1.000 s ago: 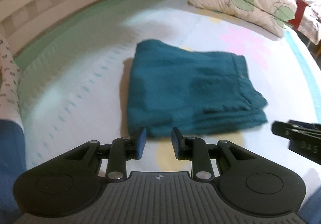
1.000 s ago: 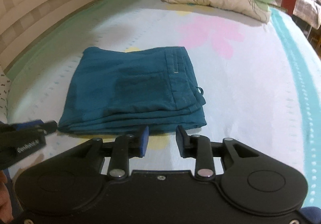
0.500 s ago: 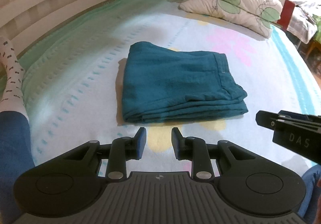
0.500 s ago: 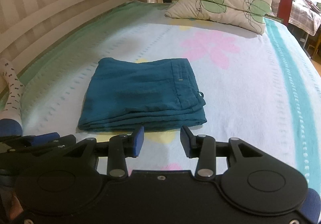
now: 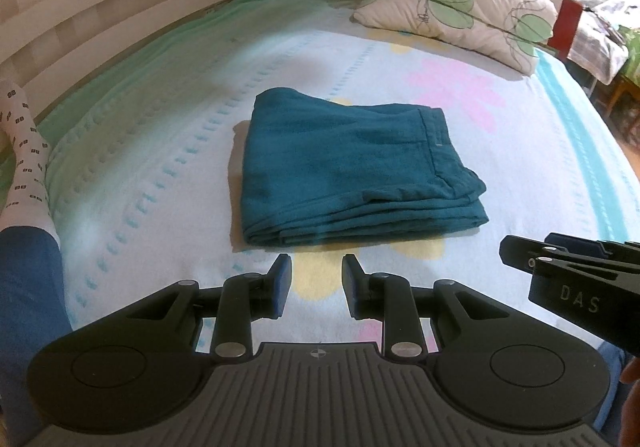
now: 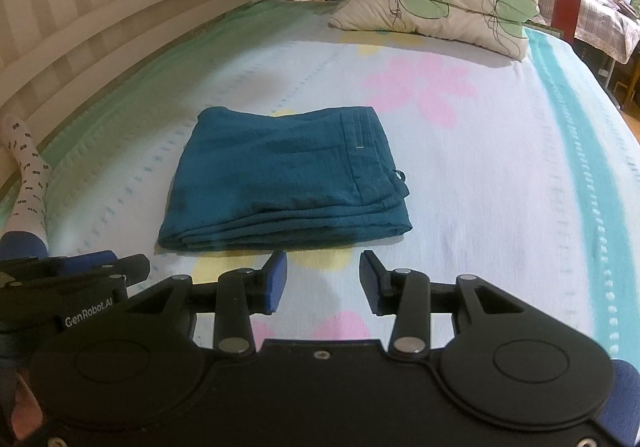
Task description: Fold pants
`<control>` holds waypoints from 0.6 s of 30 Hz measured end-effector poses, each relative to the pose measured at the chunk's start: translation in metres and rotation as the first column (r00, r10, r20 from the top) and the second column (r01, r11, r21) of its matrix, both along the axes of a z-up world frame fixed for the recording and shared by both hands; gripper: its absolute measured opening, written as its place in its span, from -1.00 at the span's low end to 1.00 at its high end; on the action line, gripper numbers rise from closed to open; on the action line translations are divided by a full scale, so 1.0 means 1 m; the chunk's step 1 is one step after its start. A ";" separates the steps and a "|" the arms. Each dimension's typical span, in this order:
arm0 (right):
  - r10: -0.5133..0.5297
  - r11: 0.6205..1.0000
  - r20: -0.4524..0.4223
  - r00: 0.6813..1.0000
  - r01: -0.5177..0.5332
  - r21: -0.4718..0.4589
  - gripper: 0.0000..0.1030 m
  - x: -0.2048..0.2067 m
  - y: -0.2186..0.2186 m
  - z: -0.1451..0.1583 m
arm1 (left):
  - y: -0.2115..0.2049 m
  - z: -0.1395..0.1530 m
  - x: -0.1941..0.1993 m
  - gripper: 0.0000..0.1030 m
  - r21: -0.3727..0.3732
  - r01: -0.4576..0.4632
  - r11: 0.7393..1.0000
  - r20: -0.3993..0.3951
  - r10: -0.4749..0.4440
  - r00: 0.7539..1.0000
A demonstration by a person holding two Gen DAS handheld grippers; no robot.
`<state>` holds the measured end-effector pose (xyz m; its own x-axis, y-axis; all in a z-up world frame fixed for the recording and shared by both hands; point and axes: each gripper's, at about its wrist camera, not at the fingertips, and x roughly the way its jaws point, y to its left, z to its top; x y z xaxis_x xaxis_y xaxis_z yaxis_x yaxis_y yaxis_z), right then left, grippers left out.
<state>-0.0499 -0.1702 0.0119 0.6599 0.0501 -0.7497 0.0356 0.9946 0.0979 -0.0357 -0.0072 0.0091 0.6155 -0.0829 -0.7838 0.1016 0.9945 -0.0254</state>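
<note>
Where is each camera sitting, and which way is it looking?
Left wrist view: sits on the left gripper, looking down its open jaws at the folded pants on the bed; a sock and blue trouser leg show at left.
Right wrist view: sits on the right gripper, facing the same way, jaws open and empty; the left gripper shows at left.
Both share the pants, the pillows and the sock.
</note>
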 end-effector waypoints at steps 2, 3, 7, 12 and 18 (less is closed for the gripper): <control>0.002 1.000 -0.002 1.000 -0.002 0.001 -0.02 0.001 0.000 0.000 | 0.000 0.000 0.000 -0.48 0.003 -0.001 1.000 -0.002 0.001 1.000; 0.002 1.000 -0.002 1.000 -0.002 0.001 -0.02 0.001 0.000 0.000 | 0.000 0.000 0.000 -0.48 0.006 -0.001 1.000 -0.003 0.001 1.000; 0.007 1.000 -0.005 1.000 -0.007 0.007 -0.02 0.001 -0.001 0.000 | -0.002 0.000 0.001 -0.48 0.014 0.000 1.000 -0.004 0.000 1.000; 0.007 1.000 -0.005 1.000 -0.007 0.009 -0.02 0.001 -0.001 0.000 | -0.005 0.000 0.000 -0.48 0.018 0.007 1.000 -0.001 -0.007 1.000; 0.005 1.000 -0.001 1.000 -0.005 0.012 -0.02 0.001 -0.002 0.000 | -0.008 0.000 0.000 -0.48 0.036 0.016 0.999 0.000 -0.016 1.000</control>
<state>-0.0486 -0.1723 0.0118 0.6589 0.0625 -0.7497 0.0304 0.9935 0.1096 -0.0357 -0.0147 0.0092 0.6143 -0.0645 -0.7865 0.1174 0.9930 0.0102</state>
